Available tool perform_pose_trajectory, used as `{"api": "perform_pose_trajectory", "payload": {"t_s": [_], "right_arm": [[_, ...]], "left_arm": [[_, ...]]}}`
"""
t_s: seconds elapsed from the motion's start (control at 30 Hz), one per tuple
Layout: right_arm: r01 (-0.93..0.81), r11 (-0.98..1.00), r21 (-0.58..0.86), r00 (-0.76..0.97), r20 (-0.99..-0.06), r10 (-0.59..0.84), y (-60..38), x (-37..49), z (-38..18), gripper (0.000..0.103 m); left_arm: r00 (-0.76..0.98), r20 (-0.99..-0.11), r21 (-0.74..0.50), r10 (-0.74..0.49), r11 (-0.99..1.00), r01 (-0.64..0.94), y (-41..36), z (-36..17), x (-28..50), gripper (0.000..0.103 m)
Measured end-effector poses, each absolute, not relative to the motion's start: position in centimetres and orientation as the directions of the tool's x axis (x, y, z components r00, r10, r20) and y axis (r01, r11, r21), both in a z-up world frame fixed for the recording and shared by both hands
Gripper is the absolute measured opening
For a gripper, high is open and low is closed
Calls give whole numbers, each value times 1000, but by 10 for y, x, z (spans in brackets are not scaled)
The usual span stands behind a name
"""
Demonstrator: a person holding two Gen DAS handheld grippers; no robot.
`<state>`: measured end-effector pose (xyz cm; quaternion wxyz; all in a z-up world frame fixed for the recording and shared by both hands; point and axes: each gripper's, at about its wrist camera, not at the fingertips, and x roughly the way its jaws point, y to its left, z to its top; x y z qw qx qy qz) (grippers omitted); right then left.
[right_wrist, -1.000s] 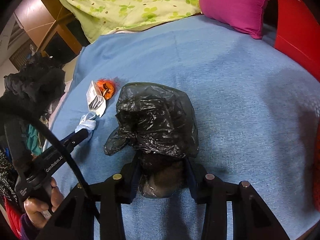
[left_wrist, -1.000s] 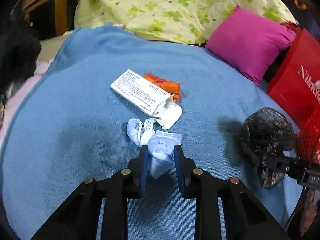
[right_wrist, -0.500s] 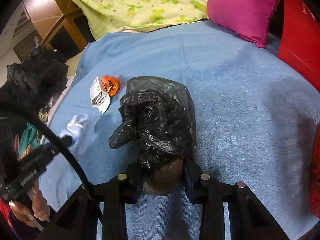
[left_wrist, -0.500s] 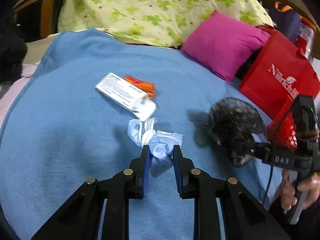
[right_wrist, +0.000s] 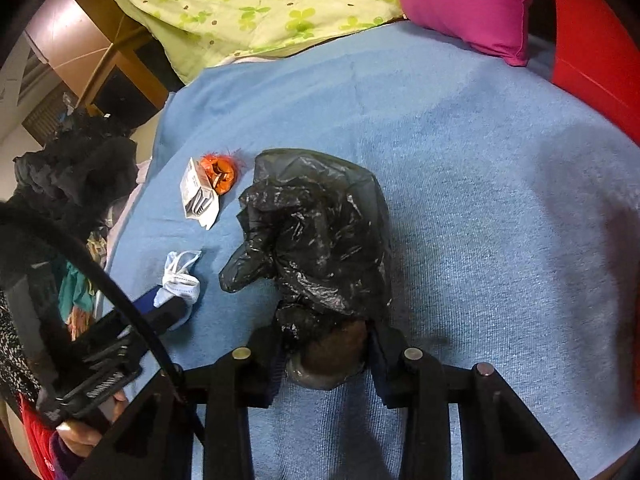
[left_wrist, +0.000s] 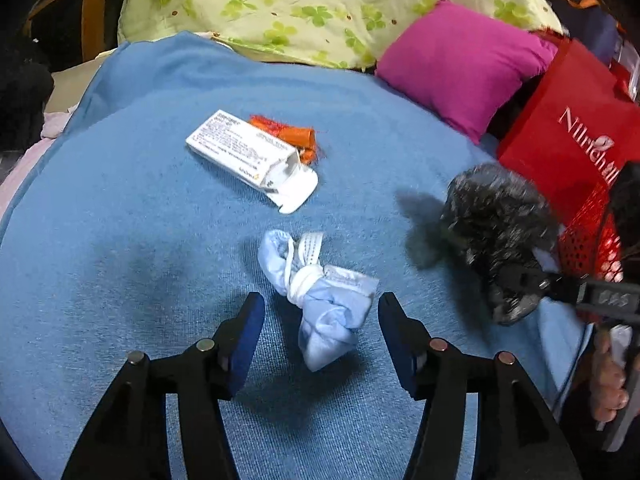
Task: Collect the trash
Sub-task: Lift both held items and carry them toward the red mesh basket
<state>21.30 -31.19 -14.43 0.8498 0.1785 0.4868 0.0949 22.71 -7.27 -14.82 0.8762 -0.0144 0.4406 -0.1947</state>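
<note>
A knotted light-blue face mask (left_wrist: 324, 300) lies on the blue blanket (left_wrist: 120, 220) between the spread fingers of my left gripper (left_wrist: 320, 320), which is open and not touching it. The mask also shows in the right wrist view (right_wrist: 180, 276). Beyond it lie a white carton (left_wrist: 248, 156) with an open flap and an orange wrapper (left_wrist: 292, 136). My right gripper (right_wrist: 324, 344) is shut on a black trash bag (right_wrist: 316, 236), which also shows blurred at the right of the left wrist view (left_wrist: 496, 232).
A magenta pillow (left_wrist: 464, 60) and a green clover-print quilt (left_wrist: 320, 4) lie at the head of the bed. A red shopping bag (left_wrist: 572, 136) stands at the right edge. Dark clothes (right_wrist: 76, 176) are piled at the bed's left side.
My left gripper was shut on the mask; now its jaws are spread and the mask lies loose on the blanket. The right gripper still holds the black bag.
</note>
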Motion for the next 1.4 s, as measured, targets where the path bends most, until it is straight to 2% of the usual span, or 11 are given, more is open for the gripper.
{"api": "perform_pose_trajectory", "payload": {"t_s": [0.03,0.1,0.2,0.3,0.43,0.67,0.9,1.2,1.4], "right_arm": [[13,919,394,512,-792,333,-313,213,-144,38],[16,922,387,513,-795,325,-313,213,-144,38],[5,929,369,518,-796,313,-311,214,-147,38],[-19,944,330,528,-798,290,-305,214,-146,37],[-45,953,299,555,-786,272,-301,210,-139,34],[-52,942,333,638,-714,288,-313,198,-117,34],[-59,938,343,720,-636,278,-325,177,-93,34],[-104,940,324,803,-531,272,-332,149,-66,34],[-107,931,348,816,-505,282,-334,136,-63,34]], "left_arm": [[535,-768,-192,-351,924,330,-75,-150,228,39],[540,-767,-179,-346,924,338,-77,-151,228,31],[560,-753,-160,-344,923,351,-80,-148,224,26],[579,-734,-153,-354,917,368,-83,-140,215,25],[623,-718,-65,-311,921,384,-93,-127,196,25],[647,-721,-1,-250,934,359,-103,-101,165,25],[729,-653,81,-204,939,335,-116,-53,136,25],[764,-606,95,-223,933,347,-127,-22,116,25],[784,-577,113,-230,928,356,-132,-5,106,25]]}}
